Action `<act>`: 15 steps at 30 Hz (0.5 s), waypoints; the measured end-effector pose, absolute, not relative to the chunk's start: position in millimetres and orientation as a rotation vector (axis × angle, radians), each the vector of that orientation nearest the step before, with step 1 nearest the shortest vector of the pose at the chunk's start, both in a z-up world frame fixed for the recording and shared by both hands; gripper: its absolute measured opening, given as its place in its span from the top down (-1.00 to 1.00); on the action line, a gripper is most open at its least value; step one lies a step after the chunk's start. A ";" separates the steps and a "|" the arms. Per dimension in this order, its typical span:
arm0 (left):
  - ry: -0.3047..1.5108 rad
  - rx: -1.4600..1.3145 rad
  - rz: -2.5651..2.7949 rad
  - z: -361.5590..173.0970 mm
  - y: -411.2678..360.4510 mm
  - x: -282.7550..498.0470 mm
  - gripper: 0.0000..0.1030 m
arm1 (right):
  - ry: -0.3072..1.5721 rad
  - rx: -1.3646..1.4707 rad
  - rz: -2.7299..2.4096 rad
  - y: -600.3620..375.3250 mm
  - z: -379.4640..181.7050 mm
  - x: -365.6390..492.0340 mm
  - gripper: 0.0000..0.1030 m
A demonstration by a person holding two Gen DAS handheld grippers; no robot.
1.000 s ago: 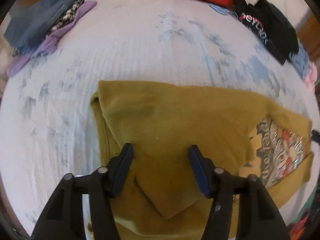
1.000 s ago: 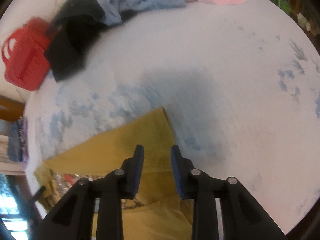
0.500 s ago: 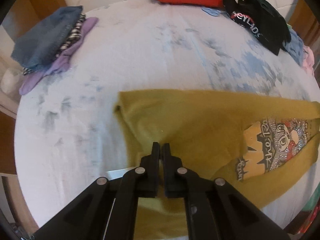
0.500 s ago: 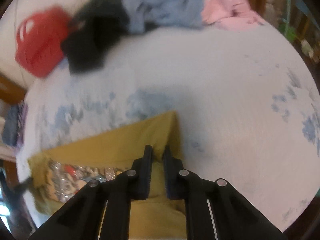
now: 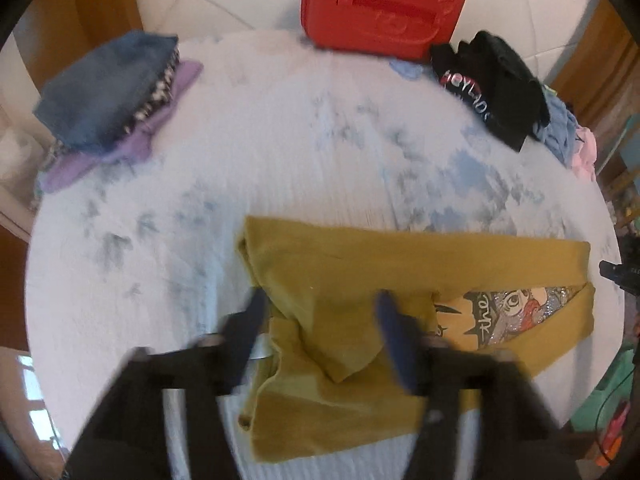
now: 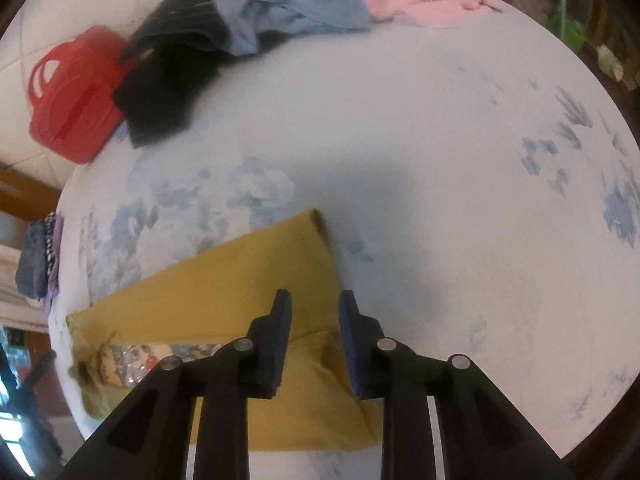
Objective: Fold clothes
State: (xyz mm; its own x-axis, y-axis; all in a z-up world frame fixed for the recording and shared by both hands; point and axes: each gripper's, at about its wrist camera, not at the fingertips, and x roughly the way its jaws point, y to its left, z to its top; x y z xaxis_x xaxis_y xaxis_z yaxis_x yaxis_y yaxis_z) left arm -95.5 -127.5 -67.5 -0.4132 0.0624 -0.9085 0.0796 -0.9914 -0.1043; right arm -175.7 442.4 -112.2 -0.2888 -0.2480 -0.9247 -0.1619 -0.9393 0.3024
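Both tools have let go: the left gripper (image 5: 320, 312) and right gripper (image 6: 314, 316), pinched shut half a second ago, now stand spread and empty over the mustard shirt (image 5: 400, 276). The shirt lies part-folded on the near tablecloth (image 5: 280, 152), so this fold looks placed; beyond wait the unfolded garments (image 6: 288, 20).

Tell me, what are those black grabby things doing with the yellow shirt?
A person is folding a mustard-yellow shirt on a table with a flowery cloth, using tongs in each hand. Both the left tongs and the right tongs are open just above the shirt, gripping nothing. A strip of the shirt is folded over. Folded clothes are stacked at the table's far edge.
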 end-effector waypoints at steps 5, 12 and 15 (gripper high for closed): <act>0.189 1.773 -2.640 -86.2 -112.8 -81.0 -0.25 | -0.550 1.838 -2.388 432.4 -117.5 -170.9 0.51; -0.017 1.805 -2.650 -122.5 -69.8 -76.2 -0.26 | -0.540 1.845 -2.318 413.9 -124.1 -158.1 0.51; -0.108 1.808 -2.592 -140.9 -68.6 -82.4 0.08 | -0.518 1.867 -2.284 406.0 -132.0 -150.9 0.51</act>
